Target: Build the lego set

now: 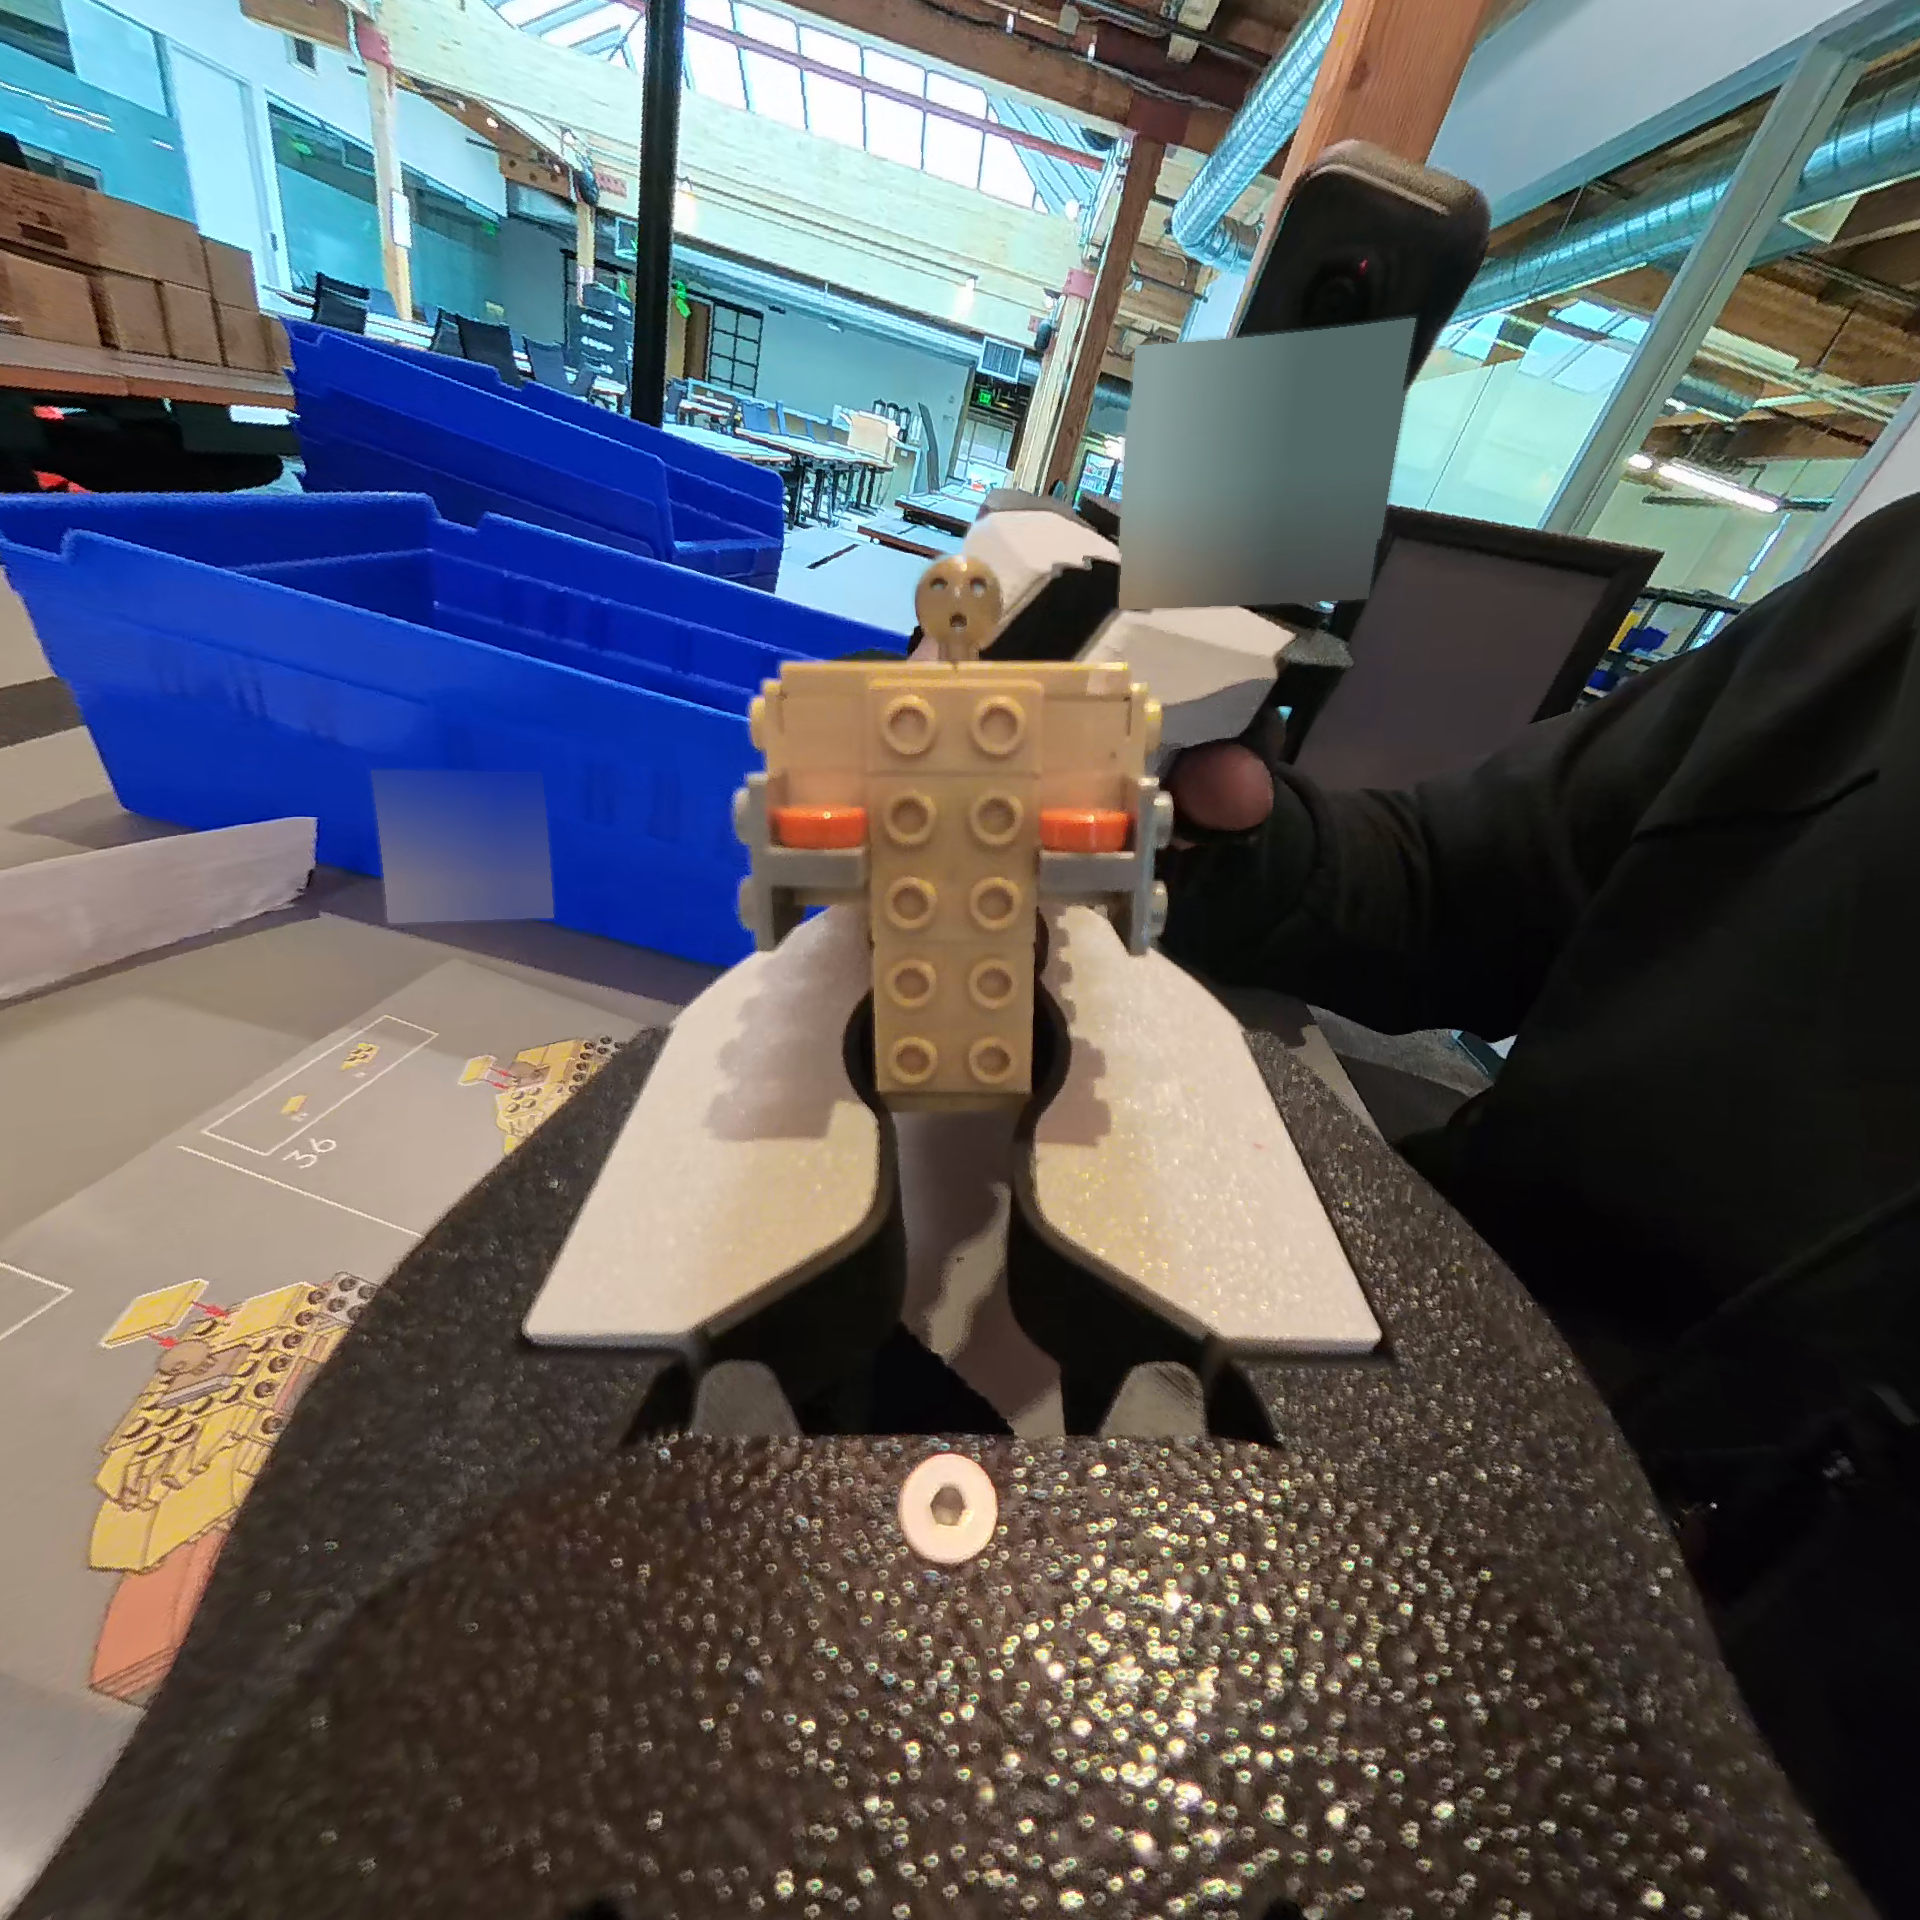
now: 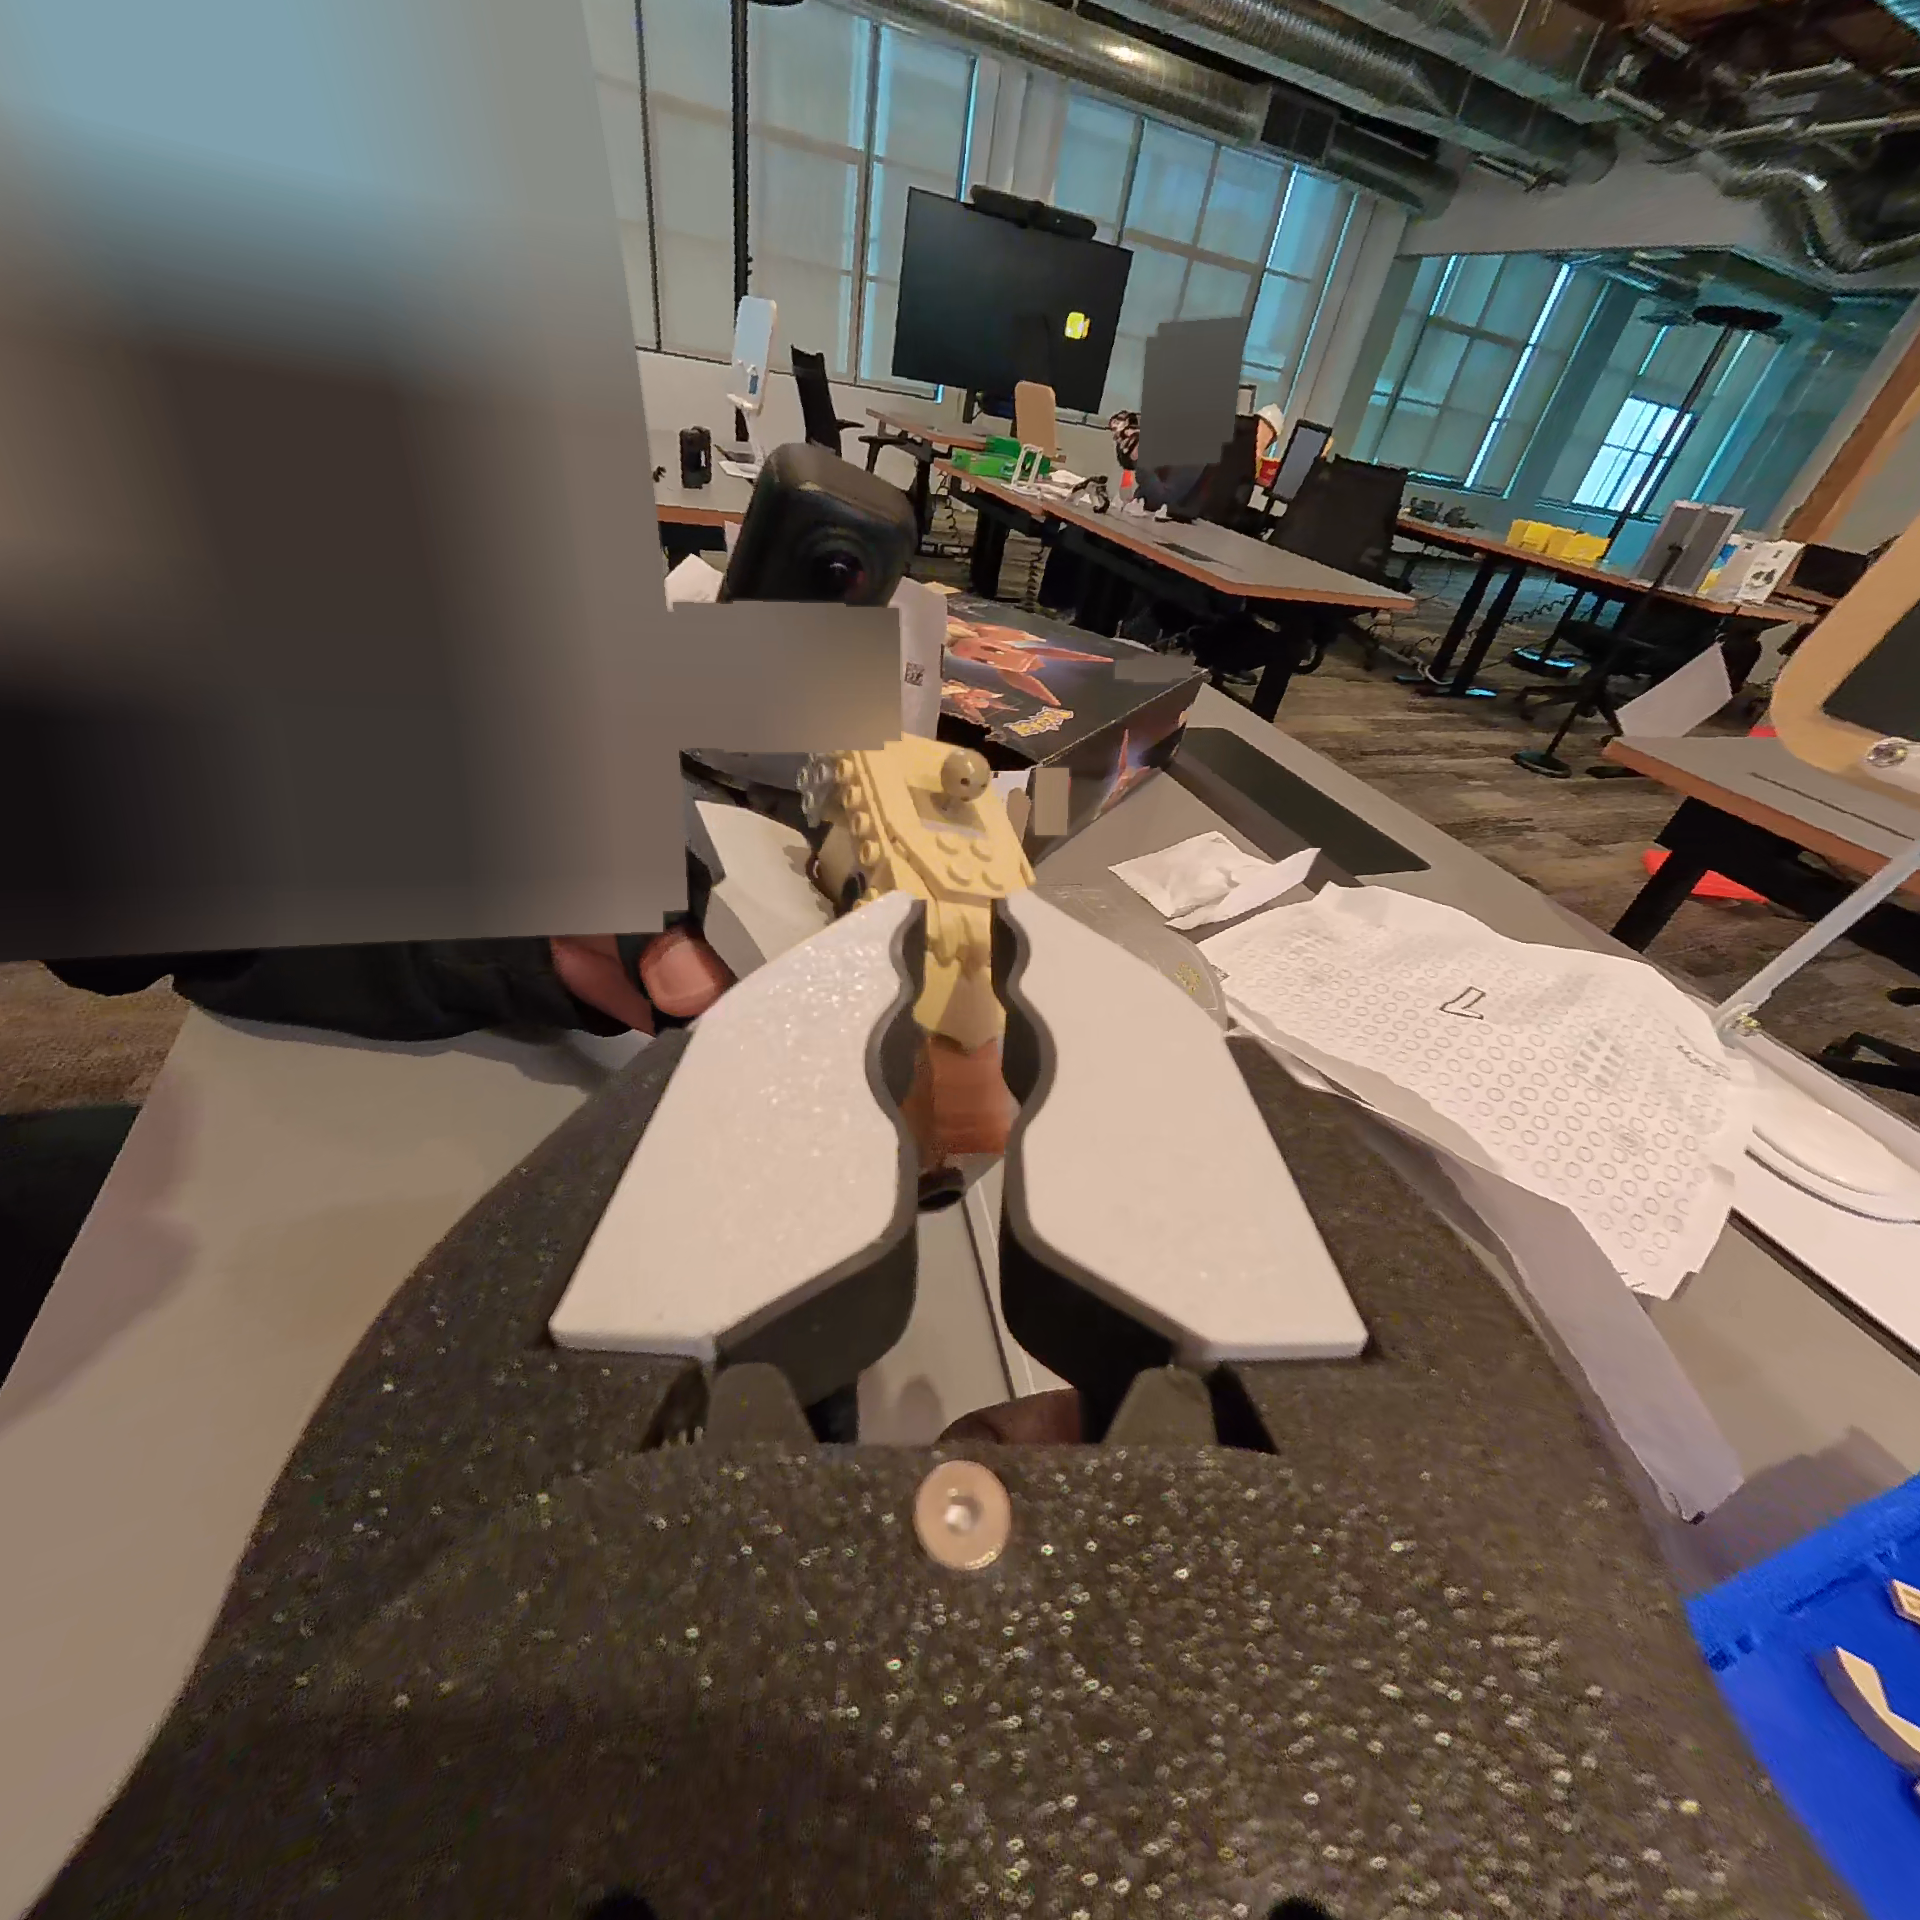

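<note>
Assembly standing partway: my left gripper point(image 1: 951, 997) and right gripper point(image 2: 961, 997) are both pinching the tan lego model point(image 1: 951, 831) above the desk point(image 2: 312, 1195); instruction booklet point(image 1: 260, 1195) lying open, steps remaining.

left gripper point(image 1: 951, 997) – fingers clamped | right gripper point(image 2: 961, 971) – fingers clamped

Tan lego model point(image 1: 951, 883), orange and grey side parts; blue bins point(image 1: 364, 665); white circle-patterned bag point(image 2: 1507, 1060).
</note>
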The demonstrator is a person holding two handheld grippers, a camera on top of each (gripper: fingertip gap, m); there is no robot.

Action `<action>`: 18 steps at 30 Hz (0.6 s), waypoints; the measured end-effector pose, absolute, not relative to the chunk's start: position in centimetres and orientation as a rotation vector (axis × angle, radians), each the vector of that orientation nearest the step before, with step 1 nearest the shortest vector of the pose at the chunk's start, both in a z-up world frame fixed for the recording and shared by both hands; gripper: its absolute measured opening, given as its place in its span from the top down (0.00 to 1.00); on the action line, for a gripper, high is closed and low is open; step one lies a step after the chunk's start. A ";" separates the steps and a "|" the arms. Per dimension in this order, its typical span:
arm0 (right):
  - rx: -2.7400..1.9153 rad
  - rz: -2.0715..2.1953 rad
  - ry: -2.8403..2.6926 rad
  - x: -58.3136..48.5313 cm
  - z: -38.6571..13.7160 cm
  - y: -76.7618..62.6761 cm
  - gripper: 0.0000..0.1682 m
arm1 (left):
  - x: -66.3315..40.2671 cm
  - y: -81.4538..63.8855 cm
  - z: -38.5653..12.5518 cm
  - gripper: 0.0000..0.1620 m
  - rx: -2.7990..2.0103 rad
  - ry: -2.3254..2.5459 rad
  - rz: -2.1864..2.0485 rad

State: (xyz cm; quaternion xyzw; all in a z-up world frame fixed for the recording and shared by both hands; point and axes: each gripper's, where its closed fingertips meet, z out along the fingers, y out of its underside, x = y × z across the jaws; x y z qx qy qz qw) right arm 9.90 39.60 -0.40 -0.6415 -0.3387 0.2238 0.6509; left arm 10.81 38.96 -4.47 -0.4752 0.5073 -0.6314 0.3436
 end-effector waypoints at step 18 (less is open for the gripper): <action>-1.490 0.490 -0.852 9.8 -1.2 39.1 0.95 | 11.0 38.9 -5.8 0.89 -1.235 1.433 -1.494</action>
